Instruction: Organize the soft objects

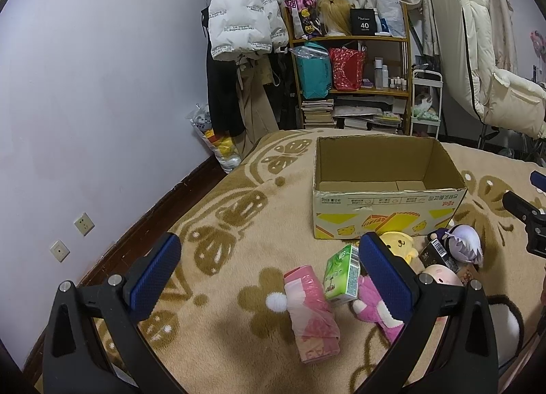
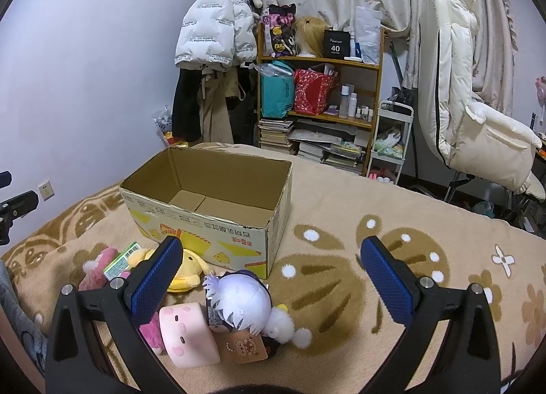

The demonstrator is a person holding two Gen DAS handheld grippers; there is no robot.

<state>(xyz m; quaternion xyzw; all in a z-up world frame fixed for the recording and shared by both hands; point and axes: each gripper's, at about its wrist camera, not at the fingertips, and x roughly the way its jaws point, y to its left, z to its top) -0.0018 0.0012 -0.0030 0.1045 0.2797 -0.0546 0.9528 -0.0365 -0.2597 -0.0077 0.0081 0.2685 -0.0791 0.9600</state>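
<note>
While both my grippers gaped wide and empty, I read "40" on the shelf's black box.

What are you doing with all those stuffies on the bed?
Someone is holding two grabber tools over a blanket. Both the left gripper and right gripper are open and holding nothing. The cardboard box is empty. The yellow plush, the white-haired doll and the pink plush lie in front of it.
</note>
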